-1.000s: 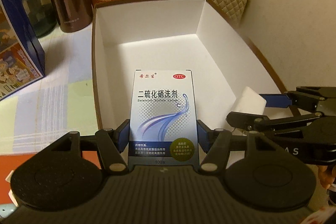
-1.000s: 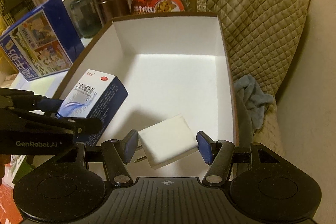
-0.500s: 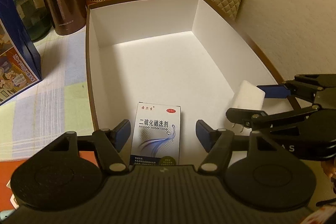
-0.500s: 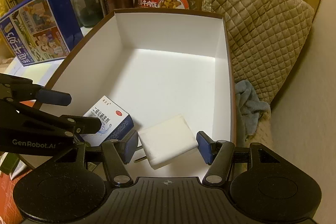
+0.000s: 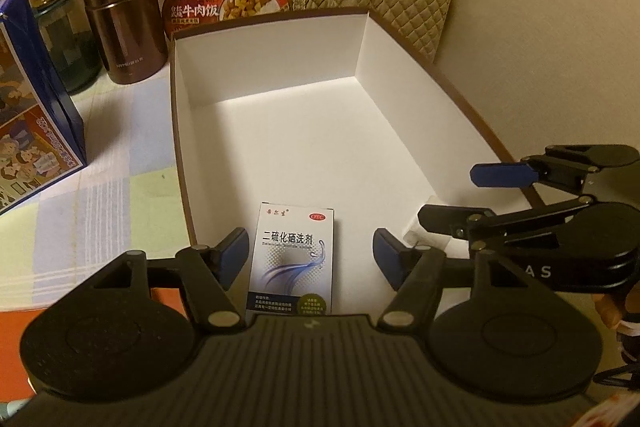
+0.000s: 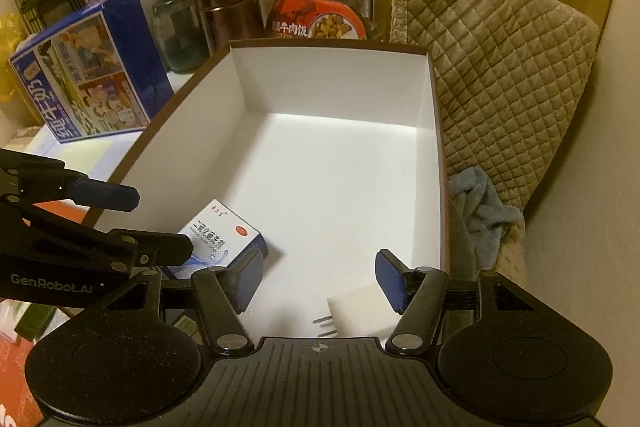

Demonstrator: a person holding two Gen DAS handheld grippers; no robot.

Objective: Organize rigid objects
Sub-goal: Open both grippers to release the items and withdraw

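A white and blue medicine box [image 5: 294,259] lies flat on the floor of a white storage box with a brown rim [image 5: 280,19], near its front left corner. It also shows in the right wrist view [image 6: 220,241]. My left gripper [image 5: 310,259] is open and empty above it. A white plug adapter [image 6: 360,313] with metal prongs lies on the box floor near the front right corner. My right gripper [image 6: 318,281] is open and empty above it. The adapter is mostly hidden in the left wrist view [image 5: 418,227].
Behind the storage box stand a red food package [image 5: 226,3], a brown thermos [image 5: 122,15] and a glass jar [image 5: 68,47]. A blue milk carton [image 6: 92,83] stands at the left. A quilted cover [image 6: 504,79] and a blue cloth [image 6: 480,211] lie at the right.
My left gripper opened and let the medicine box down onto the box floor, then drew back. My right gripper opened and dropped the white adapter onto the floor.
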